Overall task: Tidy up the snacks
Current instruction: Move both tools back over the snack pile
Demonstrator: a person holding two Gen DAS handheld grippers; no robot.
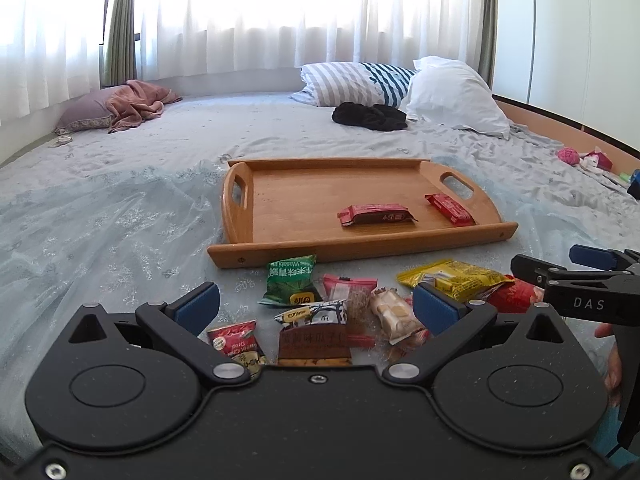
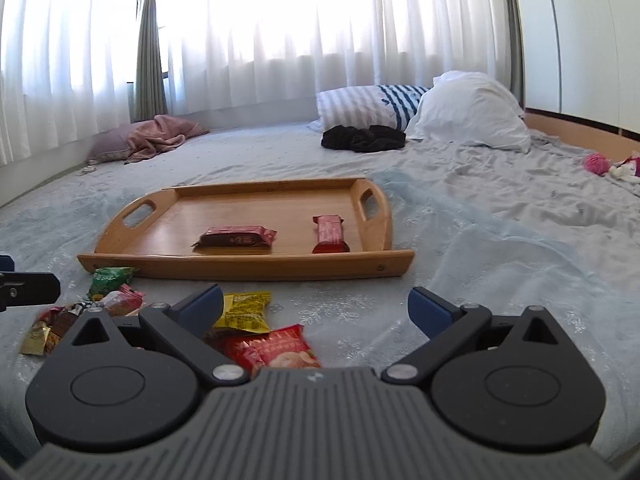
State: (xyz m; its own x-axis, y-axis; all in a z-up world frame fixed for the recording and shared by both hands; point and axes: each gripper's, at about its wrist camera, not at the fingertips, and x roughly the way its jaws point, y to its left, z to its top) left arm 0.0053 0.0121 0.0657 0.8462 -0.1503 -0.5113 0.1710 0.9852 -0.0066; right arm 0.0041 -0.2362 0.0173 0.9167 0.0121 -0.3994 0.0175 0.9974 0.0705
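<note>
**Snacks half sorted, both grippers spread above the pile**

Tray (image 1: 236,258) sat on the bed sheet (image 1: 100,216), long axis running left-right across both views, handle cutouts at its short ends. Two red snack bars lay inside it. The dark-red bar (image 1: 376,215) lay with its long axis parallel to the tray's front rim, near the middle. The bright-red bar (image 1: 450,209) lay near the right handle, long axis angled front-to-back, roughly crosswise to the first; the two were apart, not touching.

Loose pile lay on the sheet just in front of the tray's front rim. Green packet (image 1: 290,281) was closest to the rim, tilted, print upside down. Pink packet (image 1: 348,286) just right of it. Yellow packet (image 1: 456,278) lay long axis left-right, overlapping a red pouch (image 2: 276,346). Clear-wrapped biscuit (image 1: 394,314), brown-label packet (image 1: 314,336) and small red packet (image 1: 234,340) were nearest the left camera.

Left gripper (image 1: 316,306) was held low and level, pointed toward the tray, fingers spread wide, straddling the pile, pinching nothing. Right gripper (image 2: 316,306) was also low, aimed at the tray's right half, fingers spread, nothing between the pads; the yellow packet and red pouch lay under its left finger (image 2: 202,306). In the left view the right gripper came in from the right edge, a bit of the person's hand visible behind it.

Pillows (image 1: 452,94) and dark cloth (image 1: 370,116) lay far back.
</note>
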